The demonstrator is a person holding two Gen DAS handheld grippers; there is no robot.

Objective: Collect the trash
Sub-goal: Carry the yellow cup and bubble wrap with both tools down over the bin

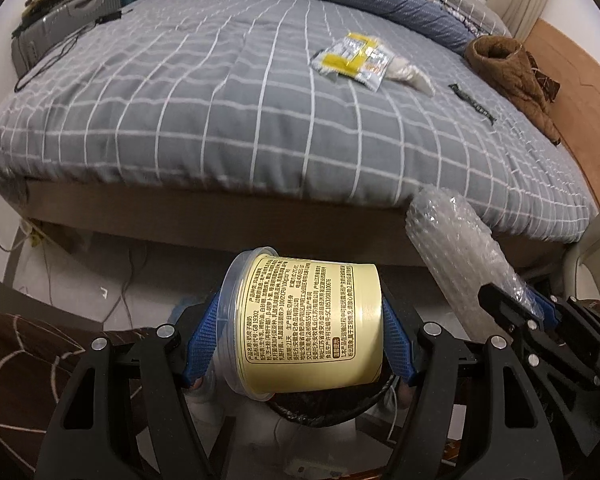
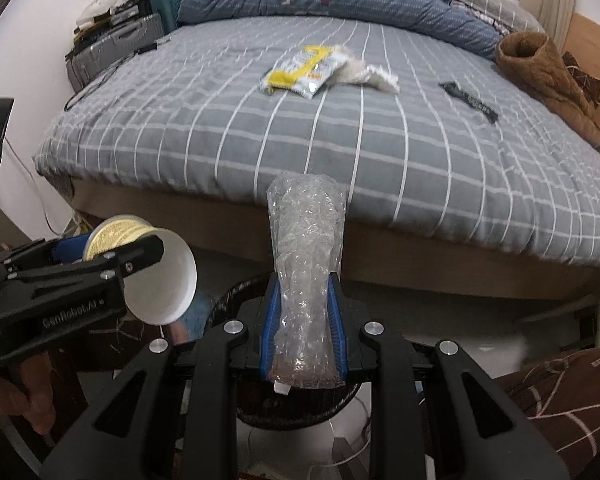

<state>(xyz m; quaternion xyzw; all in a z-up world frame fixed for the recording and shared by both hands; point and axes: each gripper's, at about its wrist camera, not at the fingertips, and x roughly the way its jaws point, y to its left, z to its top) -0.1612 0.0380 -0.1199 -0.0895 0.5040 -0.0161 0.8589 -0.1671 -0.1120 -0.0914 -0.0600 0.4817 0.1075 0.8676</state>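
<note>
Just off the foot of the bed point(image 1: 260, 112), I have both tools loaded and hanging over the floor. My left hand-held gripper point(image 1: 300, 332) is clamped on a yellow yogurt cup point(image 1: 308, 320), which lies on its side between the blue pads point(image 1: 200, 344) with its clear lid end to the left. From the right wrist view I see the same cup point(image 2: 160, 276) with its white inside facing me, held in the left hand-held gripper point(image 2: 112, 256).

My right hand-held gripper point(image 2: 304, 320) is closed on a roll of bubble wrap point(image 2: 306, 256), which stands up and forward out of the blue pads point(image 2: 270, 320). In the left wrist view that roll point(image 1: 456, 252) slants up beside the cup, apart from it.

Below both tools sits a dark round trash bin point(image 2: 300, 404), its rim showing under the bubble wrap; the left view catches its edge point(image 1: 320, 408) under the cup.

Still on the bed's grey checked cover lie a yellow and white wrapper point(image 1: 350, 58), a crumpled white tissue point(image 1: 410, 74) touching it, and a thin black strip point(image 1: 472, 102) further right. A brown garment point(image 1: 508, 68) lies by the bed's right edge.
</note>
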